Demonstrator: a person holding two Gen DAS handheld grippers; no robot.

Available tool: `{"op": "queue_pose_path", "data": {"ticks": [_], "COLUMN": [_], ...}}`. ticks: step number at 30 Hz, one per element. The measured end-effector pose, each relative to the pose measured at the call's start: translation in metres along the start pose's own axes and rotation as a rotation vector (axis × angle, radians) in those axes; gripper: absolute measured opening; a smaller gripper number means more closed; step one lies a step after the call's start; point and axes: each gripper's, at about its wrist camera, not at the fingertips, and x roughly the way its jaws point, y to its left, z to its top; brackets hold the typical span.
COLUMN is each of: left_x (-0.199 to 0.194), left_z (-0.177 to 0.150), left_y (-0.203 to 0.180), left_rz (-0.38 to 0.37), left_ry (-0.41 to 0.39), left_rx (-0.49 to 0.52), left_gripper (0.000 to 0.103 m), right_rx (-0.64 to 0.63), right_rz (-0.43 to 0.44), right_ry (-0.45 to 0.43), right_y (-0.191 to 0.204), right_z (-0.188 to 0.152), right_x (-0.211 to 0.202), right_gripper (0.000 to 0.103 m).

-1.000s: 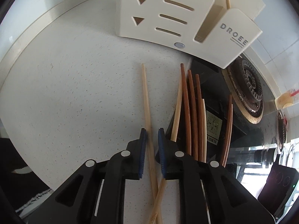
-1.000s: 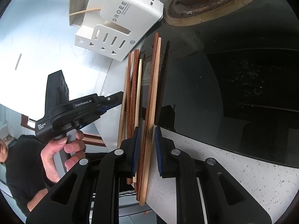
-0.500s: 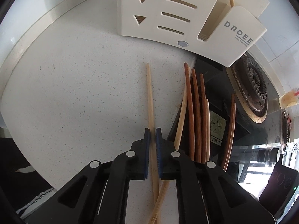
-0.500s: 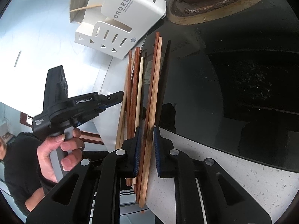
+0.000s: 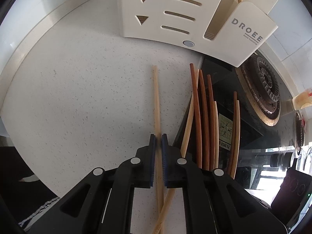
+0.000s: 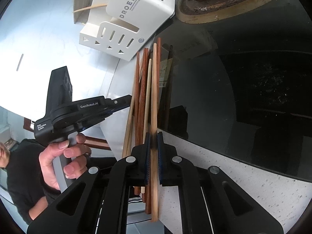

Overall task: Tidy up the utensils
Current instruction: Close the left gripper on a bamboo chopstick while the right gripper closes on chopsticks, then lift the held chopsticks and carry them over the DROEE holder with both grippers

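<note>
Pinching a pale chopstick (image 5: 157, 105) with our left gripper (image 5: 158, 138), we are keeping it flat on the speckled white counter (image 5: 81, 89), its far tip pointing toward the cream utensil holder (image 5: 175, 17). The blue pads (image 5: 153, 146) are pressing on the stick from both sides, the jaws having just been closing onto it. A second pale stick (image 5: 165, 210) is crossing under it near our end.

With our right gripper (image 6: 154, 136) we are clamping a light brown chopstick (image 6: 154, 89); those jaws have also just been closing, and the stick is now squeezed between the pads. It is lying along the edge of the black glass stove top (image 6: 243, 74), pointing toward the holder (image 6: 132, 13).

Just beside it, a bundle of dark red-brown and pale chopsticks (image 6: 141, 89) is lying side by side where the counter is meeting the stove. One thin pale stick (image 6: 91, 7) is already sitting in the holder's back compartment. A rusty burner ring (image 6: 218, 0) is sitting beyond the holder. Our left hand (image 6: 62, 156) is wrapping the grey handle of the left gripper.
</note>
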Motion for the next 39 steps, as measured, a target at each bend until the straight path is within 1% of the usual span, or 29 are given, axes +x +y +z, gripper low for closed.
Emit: {"op": "queue_pose_path", "data": {"ticks": [5, 12, 18, 21, 24, 30, 34, 37, 39], "left_x": [-0.002, -0.01, -0.026, -0.032, -0.037, -0.046, -0.058, -0.063, -0.066], "left_z": [-0.002, -0.002, -0.004, -0.007, -0.008, -0.006, -0.007, -0.011, -0.016], "left_y": [0.005, 0.008, 0.007, 0.006, 0.006, 0.003, -0.001, -0.006, -0.006], "left_rz": [-0.003, -0.004, -0.008, -0.022, -0.017, -0.011, -0.006, 0.006, 0.014], "left_ry": [-0.005, -0.033, -0.099, -0.122, -0.153, -0.197, -0.251, -0.299, -0.34], "left_rx": [0.002, 0.009, 0.032, 0.045, 0.062, 0.087, 0.105, 0.13, 0.149], "left_gripper": [0.006, 0.006, 0.005, 0.006, 0.005, 0.005, 0.005, 0.005, 0.005], "right_rx": [0.007, -0.016, -0.048, -0.073, -0.104, -0.116, -0.15, -0.19, -0.234], "right_rz": [0.001, -0.004, -0.024, -0.04, -0.063, -0.072, -0.08, -0.09, -0.103], "right_ry": [-0.017, -0.054, -0.098, -0.124, -0.151, -0.168, -0.189, -0.225, -0.263], "right_y": [-0.002, 0.002, 0.009, 0.014, 0.02, 0.025, 0.032, 0.04, 0.048], "right_z": [0.001, 0.003, 0.003, 0.004, 0.006, 0.008, 0.008, 0.008, 0.008], "right_x": [-0.005, -0.017, -0.028, -0.034, -0.038, -0.039, -0.041, -0.045, -0.049], "right_gripper": [0.007, 0.007, 0.007, 0.007, 0.007, 0.007, 0.007, 0.007, 0.007]}}
